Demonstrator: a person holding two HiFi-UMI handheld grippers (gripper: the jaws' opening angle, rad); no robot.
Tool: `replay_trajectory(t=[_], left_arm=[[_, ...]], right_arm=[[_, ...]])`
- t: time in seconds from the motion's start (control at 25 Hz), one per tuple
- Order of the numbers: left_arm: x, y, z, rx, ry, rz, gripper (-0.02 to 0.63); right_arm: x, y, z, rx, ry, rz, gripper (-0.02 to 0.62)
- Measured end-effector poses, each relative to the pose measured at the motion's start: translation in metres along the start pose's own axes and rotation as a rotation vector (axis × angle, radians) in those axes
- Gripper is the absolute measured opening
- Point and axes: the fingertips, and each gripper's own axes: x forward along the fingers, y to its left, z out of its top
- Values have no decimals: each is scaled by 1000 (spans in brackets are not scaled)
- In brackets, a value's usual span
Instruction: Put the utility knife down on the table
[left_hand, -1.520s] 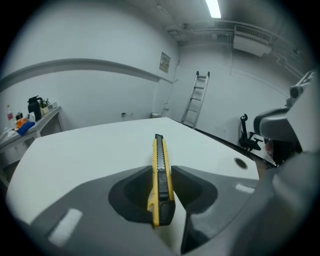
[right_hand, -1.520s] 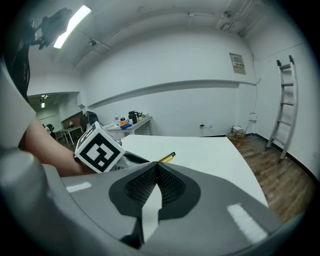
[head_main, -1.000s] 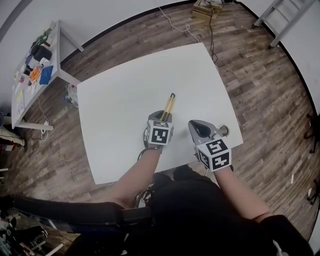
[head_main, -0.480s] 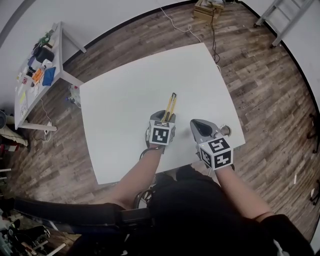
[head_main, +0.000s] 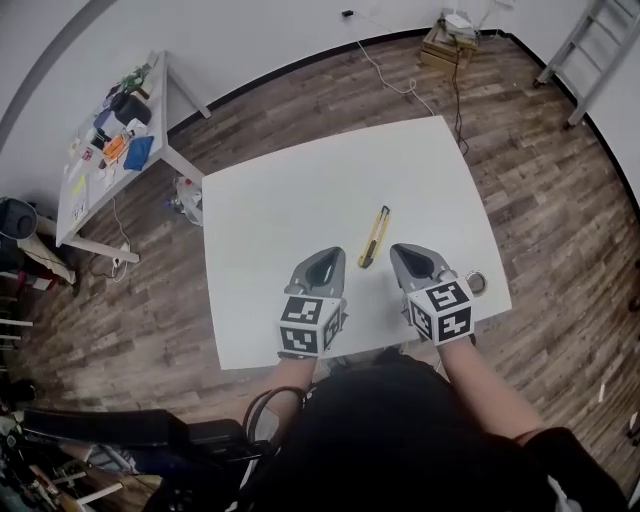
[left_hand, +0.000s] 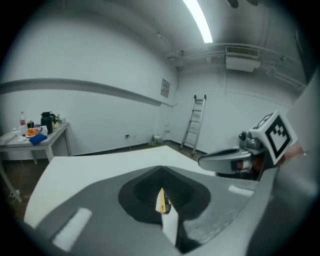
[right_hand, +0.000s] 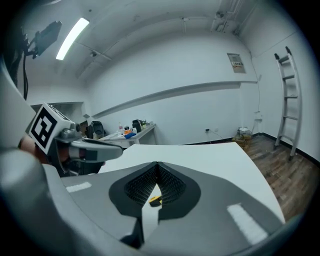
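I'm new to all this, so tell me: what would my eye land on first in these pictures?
Probably the yellow utility knife, lying flat on the white table, just ahead of the two claws. Next, the black-and-white marker cubes riding on the left claw and right claw, both empty, near the table's front edge.

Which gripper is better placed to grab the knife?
Left, narrowly. The knife lies free ahead between both shut grippers; the left gripper sees it lengthwise through its jaws, the right gripper only an end.
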Motion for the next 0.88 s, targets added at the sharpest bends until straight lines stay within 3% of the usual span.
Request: replay_trajectory(t=[0.12, 0.24, 0.52, 0.88], left_arm=[[-53, 23, 20, -21, -96, 89, 2], [-76, 41, 22, -21, -126, 132, 0], [-85, 54, 20, -12, -136, 121, 2], [-84, 46, 12, -21, -126, 87, 2]], right_arm=[[1, 28, 19, -53, -37, 35, 26], [3, 46, 28, -92, -58, 26, 25], [14, 66, 33, -125, -52, 1, 23], [-2, 56, 26, -124, -41, -69, 23]])
